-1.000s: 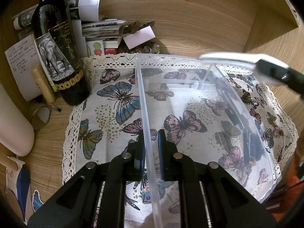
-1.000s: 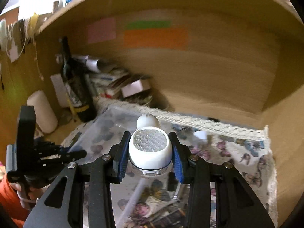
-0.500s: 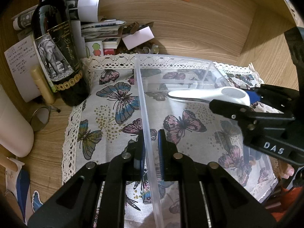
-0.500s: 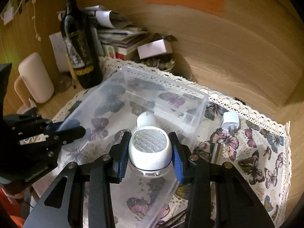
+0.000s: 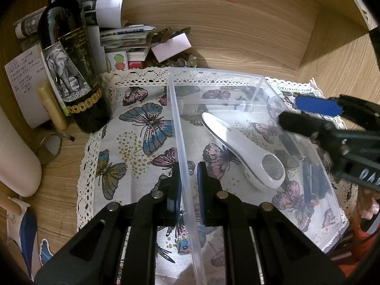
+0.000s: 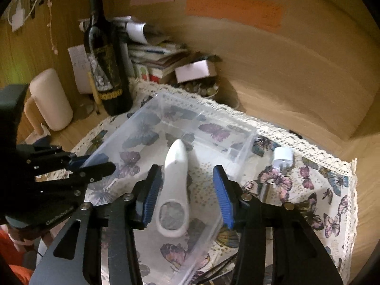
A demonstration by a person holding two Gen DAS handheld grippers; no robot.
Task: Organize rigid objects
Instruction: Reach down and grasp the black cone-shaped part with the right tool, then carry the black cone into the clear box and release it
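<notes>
Left wrist view: the left gripper (image 5: 188, 178) is clenched on the wall of one clear plastic bin (image 5: 258, 78); one white handheld device (image 5: 244, 149) lies inside it — one wine bottle (image 5: 68, 61) stands beside.

Right wrist view: the right gripper (image 6: 187, 190) hangs released above the device, with one white plug (image 6: 282, 158) on the butterfly cloth (image 6: 327, 190).

White handheld device in our clear bin

We see the white handheld device (image 5: 244, 150) lying flat inside the clear plastic bin (image 5: 213, 73), mesh window up, tapered end toward the far wall.
</notes>
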